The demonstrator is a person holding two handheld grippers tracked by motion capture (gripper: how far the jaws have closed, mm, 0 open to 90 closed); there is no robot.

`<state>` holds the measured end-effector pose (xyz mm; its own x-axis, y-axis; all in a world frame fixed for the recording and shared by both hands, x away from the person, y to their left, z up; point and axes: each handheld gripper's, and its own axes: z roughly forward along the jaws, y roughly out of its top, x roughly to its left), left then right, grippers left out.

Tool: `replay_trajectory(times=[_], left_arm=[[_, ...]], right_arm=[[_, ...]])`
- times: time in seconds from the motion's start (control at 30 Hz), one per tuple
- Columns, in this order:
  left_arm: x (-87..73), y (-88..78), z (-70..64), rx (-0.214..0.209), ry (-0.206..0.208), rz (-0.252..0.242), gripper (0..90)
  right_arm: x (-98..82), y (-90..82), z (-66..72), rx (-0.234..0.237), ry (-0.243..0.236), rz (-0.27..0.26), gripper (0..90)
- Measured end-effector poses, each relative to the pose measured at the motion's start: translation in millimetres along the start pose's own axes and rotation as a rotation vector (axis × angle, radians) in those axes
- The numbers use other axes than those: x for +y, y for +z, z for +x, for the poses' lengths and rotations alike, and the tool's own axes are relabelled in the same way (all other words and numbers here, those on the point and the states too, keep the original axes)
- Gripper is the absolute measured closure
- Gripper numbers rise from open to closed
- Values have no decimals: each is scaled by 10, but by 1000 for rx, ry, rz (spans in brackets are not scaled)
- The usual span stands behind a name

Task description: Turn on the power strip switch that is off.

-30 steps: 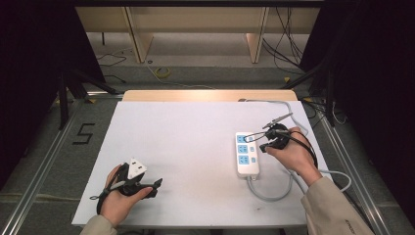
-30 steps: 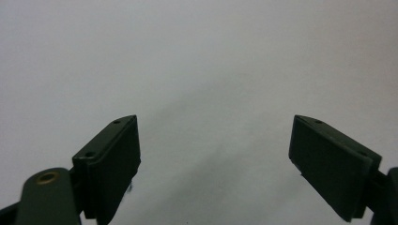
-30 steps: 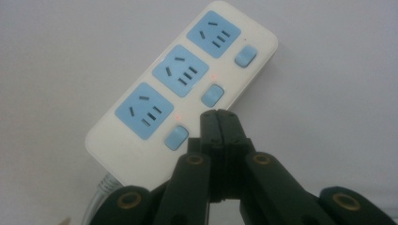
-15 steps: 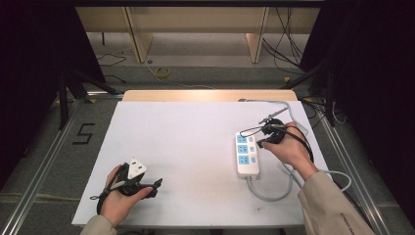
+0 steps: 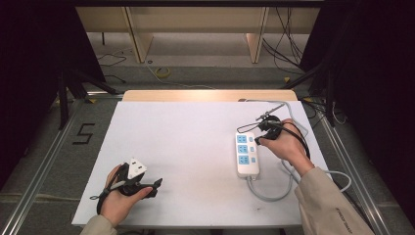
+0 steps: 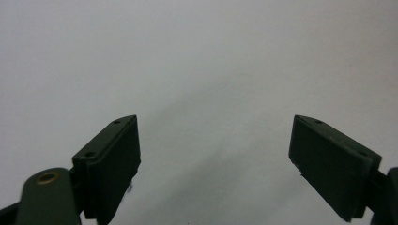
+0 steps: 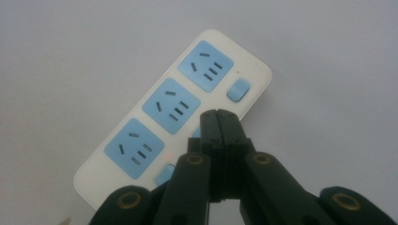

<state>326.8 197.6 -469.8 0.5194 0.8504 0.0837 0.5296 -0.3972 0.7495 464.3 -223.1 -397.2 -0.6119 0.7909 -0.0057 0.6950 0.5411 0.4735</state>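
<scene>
Having swung in over the white three-socket plastic power strip, the right gripper, jaws closed and empty, is pointing at the strip's middle blue switch, long axis running diagonally.

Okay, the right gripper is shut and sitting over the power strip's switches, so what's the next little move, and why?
Probably ease the right gripper straight down onto the middle blue switch of the power strip. Its jaws are shut to a single tip, which covers most of that switch in the right gripper view, and whether it already touches I cannot tell. The left gripper rests open, far off on the table.
</scene>
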Motion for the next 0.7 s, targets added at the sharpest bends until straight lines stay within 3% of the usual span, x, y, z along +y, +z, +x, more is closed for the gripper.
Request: replay_trajectory(times=[0.7], left_arm=[[-1,1,6,1,2,1,168]], right_arm=[[104,66,-41,-3,7,10,900]])
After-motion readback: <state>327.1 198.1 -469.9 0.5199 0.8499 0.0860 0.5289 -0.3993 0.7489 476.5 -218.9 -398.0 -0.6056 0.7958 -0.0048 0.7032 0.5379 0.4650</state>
